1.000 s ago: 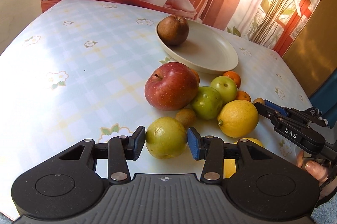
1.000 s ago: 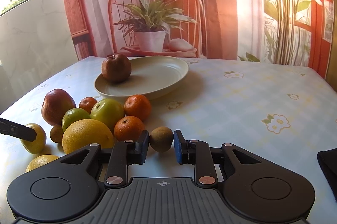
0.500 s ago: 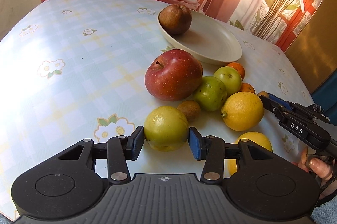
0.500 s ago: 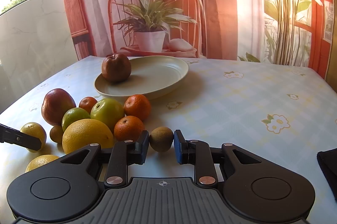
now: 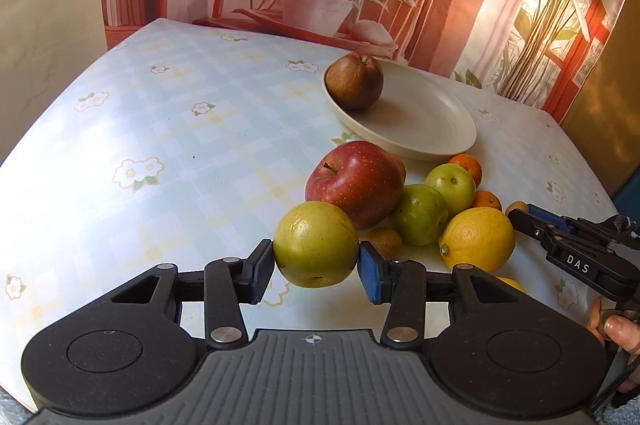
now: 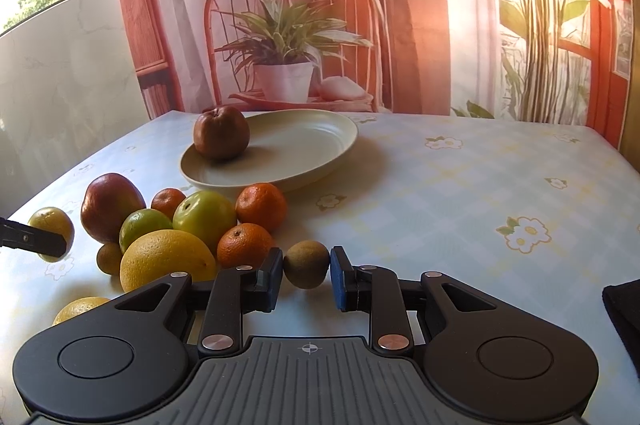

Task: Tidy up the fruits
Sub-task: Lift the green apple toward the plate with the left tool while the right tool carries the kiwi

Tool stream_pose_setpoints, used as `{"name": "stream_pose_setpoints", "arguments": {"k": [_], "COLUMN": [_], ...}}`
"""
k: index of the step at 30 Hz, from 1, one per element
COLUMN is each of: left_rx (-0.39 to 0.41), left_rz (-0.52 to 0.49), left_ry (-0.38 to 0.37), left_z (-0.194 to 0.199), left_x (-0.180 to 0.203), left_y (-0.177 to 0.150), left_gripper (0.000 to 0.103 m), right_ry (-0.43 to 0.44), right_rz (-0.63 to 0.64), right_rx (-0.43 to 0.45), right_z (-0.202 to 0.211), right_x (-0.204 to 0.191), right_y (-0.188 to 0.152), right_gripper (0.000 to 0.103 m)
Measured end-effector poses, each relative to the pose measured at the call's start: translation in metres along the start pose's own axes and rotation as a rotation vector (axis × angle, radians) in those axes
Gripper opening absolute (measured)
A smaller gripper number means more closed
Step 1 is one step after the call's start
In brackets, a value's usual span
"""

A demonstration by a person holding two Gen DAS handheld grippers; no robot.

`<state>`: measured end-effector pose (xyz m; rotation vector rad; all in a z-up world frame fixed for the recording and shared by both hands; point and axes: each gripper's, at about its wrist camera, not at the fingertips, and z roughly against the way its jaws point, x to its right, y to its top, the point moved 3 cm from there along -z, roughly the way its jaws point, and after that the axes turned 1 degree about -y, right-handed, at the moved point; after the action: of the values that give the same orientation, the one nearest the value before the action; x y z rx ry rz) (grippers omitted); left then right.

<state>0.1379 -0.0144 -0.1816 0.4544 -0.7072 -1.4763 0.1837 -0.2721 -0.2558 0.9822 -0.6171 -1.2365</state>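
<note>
Behind the surface (image 6: 460, 193), a printed backdrop shows a red chair and a potted plant; the cloth itself is a pale check with small flowers. At upper centre of both views a cream plate (image 6: 320, 145) carries one brown russet fruit (image 6: 221, 133) at its left rim.

Left tongs (image 5: 316, 265): closed to the width of a yellow-green apple (image 5: 316, 244), both blue pads touching its widest girth at lower centre of the frame. Whether the fruit is clear of the cloth cannot be told for certain, though it appears raised.

Right tongs (image 6: 306, 275): narrowed around a small brown kiwi-like fruit (image 6: 306, 264) at lower centre; the left pad touches, while a sliver of gap shows at the right pad, so a firm hold cannot be confirmed.

Remaining pile, centre-left in the right view: red apple (image 6: 110, 205), two green apples (image 6: 204, 215), three mandarins (image 6: 261, 206), a large lemon (image 6: 166, 259), a second small brown fruit (image 6: 109, 258), and another yellow fruit (image 6: 78, 307) at the lower left edge.

Handling, as a judgement: the apple is likely firm, smooth-skinned and moderately heavy, so a grip across the equator, as here, resists rolling. The small brown fruit is probably light and softer; gentle pressure across its short axis should avoid bruising.
</note>
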Motion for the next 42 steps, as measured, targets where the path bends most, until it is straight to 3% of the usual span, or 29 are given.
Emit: {"name": "stream_pose_setpoints", "arguments": {"k": [5, 9, 16, 27, 32, 42], "left_rx": [0.102, 0.127, 0.027, -0.061, -0.138, -0.162], "left_rz": [-0.095, -0.114, -0.094, -0.225, -0.188, -0.351], "left_ry": [0.019, -0.004, -0.131, -0.147, -0.169, -0.127], "left_z": [0.012, 0.014, -0.009, -0.064, -0.091, -0.127], "left_x": [0.009, 0.014, 0.027, 0.055, 0.055, 0.068], "left_y": [0.018, 0.041, 0.081, 0.104, 0.107, 0.109], "left_gripper": [0.048, 0.048, 0.048, 0.048, 0.048, 0.048], "right_ry": [-0.002, -0.004, -0.011, 0.006, -0.008, -0.021], "right_rz": [-0.011, -0.031, -0.073, 0.040, 0.069, 0.100], "right_rx": [0.008, 0.023, 0.033, 0.038, 0.037, 0.003], "right_z": [0.001, 0.002, 0.003, 0.001, -0.020, -0.086], "right_x": [0.002, 0.006, 0.015, 0.008, 0.011, 0.015], "right_y": [-0.001, 0.000, 0.001, 0.037, 0.059, 0.087], "right_gripper": [0.023, 0.023, 0.023, 0.023, 0.023, 0.023]}}
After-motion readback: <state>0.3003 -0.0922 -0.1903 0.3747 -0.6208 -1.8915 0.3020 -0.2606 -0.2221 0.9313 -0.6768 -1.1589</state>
